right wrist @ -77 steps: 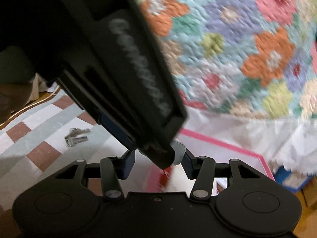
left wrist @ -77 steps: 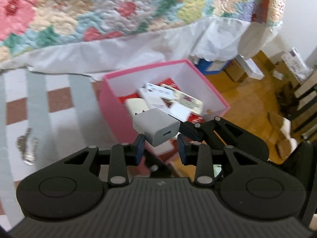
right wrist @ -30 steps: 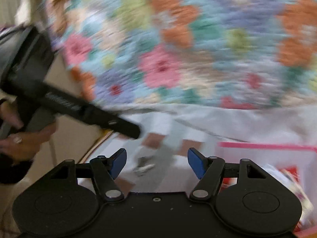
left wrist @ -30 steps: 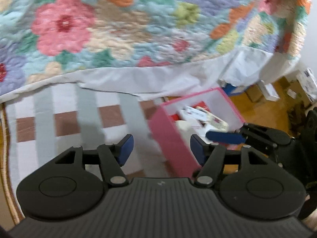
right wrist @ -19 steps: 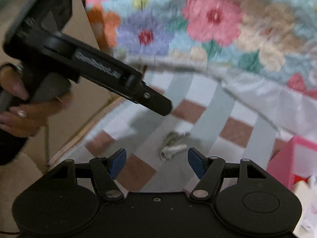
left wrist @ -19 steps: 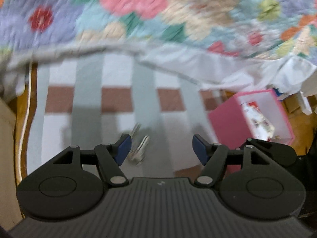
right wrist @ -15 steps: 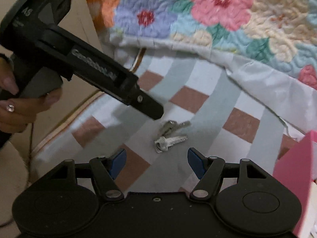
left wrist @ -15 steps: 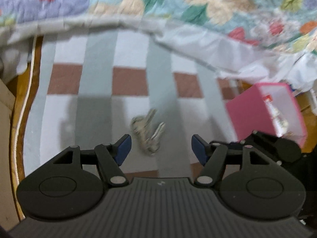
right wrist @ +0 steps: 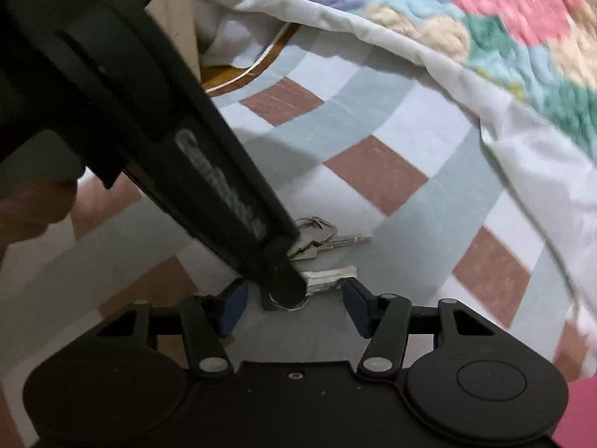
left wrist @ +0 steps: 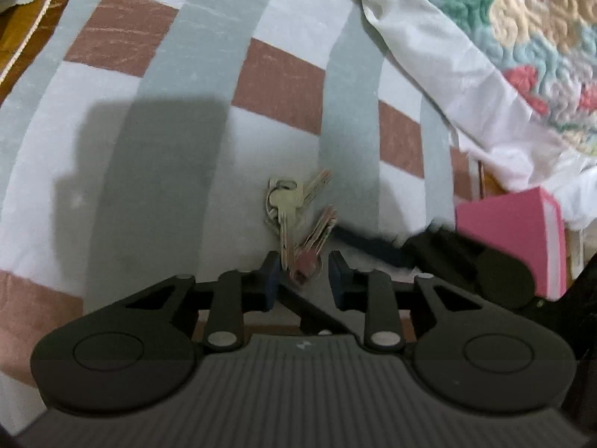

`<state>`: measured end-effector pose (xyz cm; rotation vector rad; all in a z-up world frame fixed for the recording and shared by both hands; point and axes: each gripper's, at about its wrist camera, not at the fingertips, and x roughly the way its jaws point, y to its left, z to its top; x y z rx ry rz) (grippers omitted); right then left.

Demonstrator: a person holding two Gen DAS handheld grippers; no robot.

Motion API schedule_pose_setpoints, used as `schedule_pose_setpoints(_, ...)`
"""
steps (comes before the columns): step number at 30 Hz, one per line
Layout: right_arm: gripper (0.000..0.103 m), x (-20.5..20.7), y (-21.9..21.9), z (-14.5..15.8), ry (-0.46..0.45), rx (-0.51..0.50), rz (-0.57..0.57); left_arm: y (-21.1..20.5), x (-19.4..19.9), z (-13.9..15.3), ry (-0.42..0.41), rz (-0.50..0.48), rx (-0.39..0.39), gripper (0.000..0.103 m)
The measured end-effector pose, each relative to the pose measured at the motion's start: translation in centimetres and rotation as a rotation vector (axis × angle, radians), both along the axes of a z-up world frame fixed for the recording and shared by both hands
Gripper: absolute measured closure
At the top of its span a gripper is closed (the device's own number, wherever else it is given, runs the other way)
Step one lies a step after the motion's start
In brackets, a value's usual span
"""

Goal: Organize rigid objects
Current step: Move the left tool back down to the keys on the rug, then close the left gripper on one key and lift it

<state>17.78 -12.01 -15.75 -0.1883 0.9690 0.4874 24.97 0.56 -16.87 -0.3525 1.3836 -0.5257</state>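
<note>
Near end of key bunch (left wrist: 298,224) blurred between left gripper (left wrist: 303,278) pads; half masked by that gripper's black body in the right wrist view. Lying on checked mat (left wrist: 168,149), well left of pink box (left wrist: 511,235). Left jaws narrowed from half a second ago, not clearly pinching. Right gripper (right wrist: 294,306) spread wide, holding nothing, now low beside the keys.

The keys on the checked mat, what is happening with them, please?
A person holds a gripper in each hand and is tidying small things into a pink box. The left gripper is down at the bunch of keys on the checked mat, its jaws open on either side of the near end, not yet closed. The right gripper is open close beside it, holding nothing.
</note>
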Motion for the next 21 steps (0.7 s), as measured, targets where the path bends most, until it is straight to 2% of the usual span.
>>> schedule_pose_setpoints(1,0.069,-0.3,0.0,0.0,-0.007,0.005,-0.011,0.1,0.1,-0.1,0.001,0.013,-0.012,0.077)
schedule_pose_setpoints(3,0.071,-1.0,0.1,0.1,-0.024,0.001,-0.022,0.2,0.2,-0.4,-0.007,0.038,-0.023,0.078)
schedule_pose_setpoints(5,0.077,-1.8,0.0,0.4,-0.031,0.027,-0.046,0.5,0.3,-0.3,-0.036,0.067,-0.025,0.078)
schedule_pose_setpoints(6,0.092,-2.2,-0.2,0.6,-0.038,0.042,-0.057,0.6,0.4,-0.2,-0.052,0.076,-0.022,0.078)
schedule_pose_setpoints(7,0.099,-2.5,-0.3,1.0,-0.038,0.058,-0.07,0.7,0.4,-0.1,-0.061,0.076,-0.022,0.078)
schedule_pose_setpoints(12,0.1,-3.7,-1.4,1.0,-0.025,0.085,-0.13,0.5,0.4,-0.4,-0.041,0.038,-0.042,0.076)
schedule_pose_setpoints(18,0.1,-5.1,-4.7,1.8,0.012,0.23,-0.255,0.4,-0.5,-0.2,-0.011,-0.013,-0.029,0.068)
schedule_pose_setpoints(21,0.1,-5.9,-5.9,2.0,0.024,0.261,-0.302,-0.2,-1.1,0.0,0.036,-0.055,-0.028,0.065)
